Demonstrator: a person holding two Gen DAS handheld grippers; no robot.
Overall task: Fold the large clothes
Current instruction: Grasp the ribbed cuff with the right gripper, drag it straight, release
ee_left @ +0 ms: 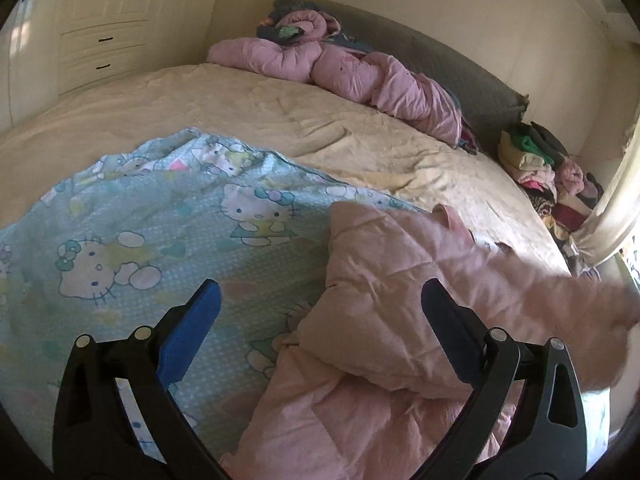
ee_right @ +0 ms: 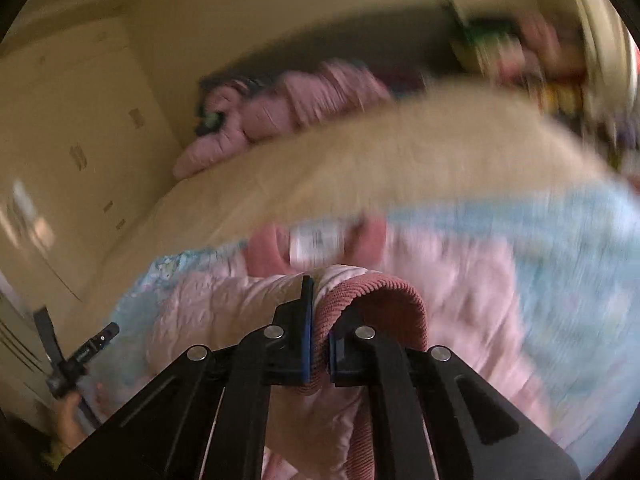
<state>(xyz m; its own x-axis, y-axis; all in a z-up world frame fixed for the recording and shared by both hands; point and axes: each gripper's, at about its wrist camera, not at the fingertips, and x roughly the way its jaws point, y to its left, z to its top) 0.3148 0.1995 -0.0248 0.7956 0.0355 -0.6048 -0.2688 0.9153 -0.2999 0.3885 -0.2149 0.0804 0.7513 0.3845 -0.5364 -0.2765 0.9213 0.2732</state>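
Observation:
A pale pink quilted jacket lies on a light blue cartoon-cat sheet spread over the bed. My left gripper is open and empty, hovering over the jacket's left edge, with one blue-padded finger above the sheet. In the right wrist view, my right gripper is shut on the jacket's darker pink ribbed cuff and holds it up over the jacket body. A white label shows near the collar. The right wrist view is blurred.
The bed has a cream cover. A bunched pink duvet lies at the grey headboard. A pile of clothes sits at the bed's far right. A cream wardrobe with drawers stands at the left.

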